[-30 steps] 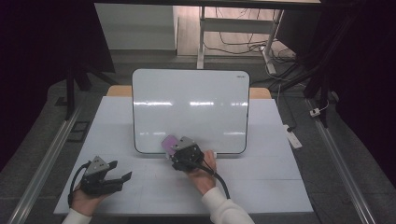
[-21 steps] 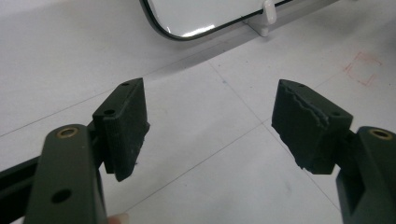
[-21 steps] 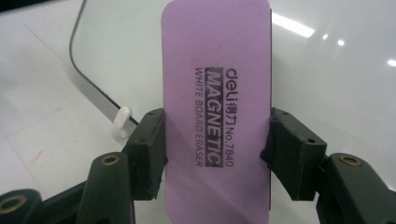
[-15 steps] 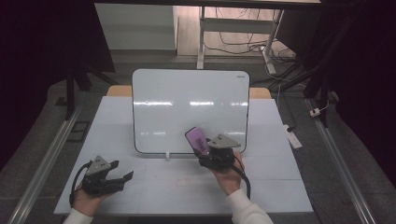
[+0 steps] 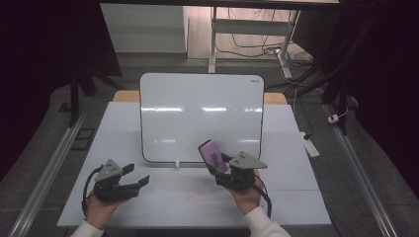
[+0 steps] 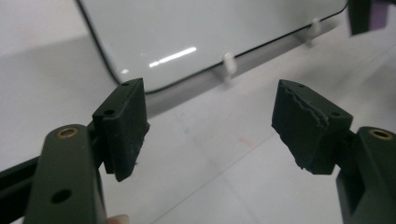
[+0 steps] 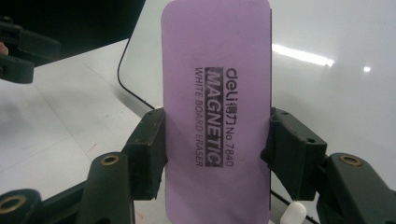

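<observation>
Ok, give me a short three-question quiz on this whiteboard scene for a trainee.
1. What are the right tongs clamped on?
2. True or false: the left tongs hold a marker.
3. Where does the eraser sit relative to the whiteboard: A at its lower edge, B behind it, C far off to its left?

Key: 1 a purple magnetic whiteboard eraser; 2 false, they are open and hold nothing; 3 A.
</observation>
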Demonstrator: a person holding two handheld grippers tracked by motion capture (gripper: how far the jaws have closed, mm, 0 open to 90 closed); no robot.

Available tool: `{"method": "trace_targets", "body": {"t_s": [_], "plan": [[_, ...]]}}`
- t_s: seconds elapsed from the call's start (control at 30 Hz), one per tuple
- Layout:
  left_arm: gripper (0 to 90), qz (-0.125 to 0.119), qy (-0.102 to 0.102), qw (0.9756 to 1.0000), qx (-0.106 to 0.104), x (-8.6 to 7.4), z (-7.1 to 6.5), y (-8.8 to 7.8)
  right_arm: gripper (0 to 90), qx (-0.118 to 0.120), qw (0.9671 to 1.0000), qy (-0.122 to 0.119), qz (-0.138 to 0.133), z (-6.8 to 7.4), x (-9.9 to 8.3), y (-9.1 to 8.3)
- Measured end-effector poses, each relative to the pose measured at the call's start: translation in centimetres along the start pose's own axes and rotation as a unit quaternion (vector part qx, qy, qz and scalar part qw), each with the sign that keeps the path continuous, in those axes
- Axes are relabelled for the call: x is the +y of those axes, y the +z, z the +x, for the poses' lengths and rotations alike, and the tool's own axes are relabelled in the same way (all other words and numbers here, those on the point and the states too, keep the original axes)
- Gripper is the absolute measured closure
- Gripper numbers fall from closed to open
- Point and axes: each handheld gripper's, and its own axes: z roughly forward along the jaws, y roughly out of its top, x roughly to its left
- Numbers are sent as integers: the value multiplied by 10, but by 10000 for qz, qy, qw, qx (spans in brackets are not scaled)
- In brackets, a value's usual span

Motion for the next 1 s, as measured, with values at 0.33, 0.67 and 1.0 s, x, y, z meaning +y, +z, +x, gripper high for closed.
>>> {"method": "trace_targets", "body": {"t_s": [0.33,0.67,1.0], "plan": [[301,-212,219,9988,-385,29,-31,16,412,130,9999,-52,-58,13,-3,5],[309,-156,351,9970,-665,41,-49,33,412,305,9995,-36,-28,18,-7,9],[341,-251,72,9932,-1132,57,-56,50,411,350,9993,-95,-55,33,-8,16]]}}
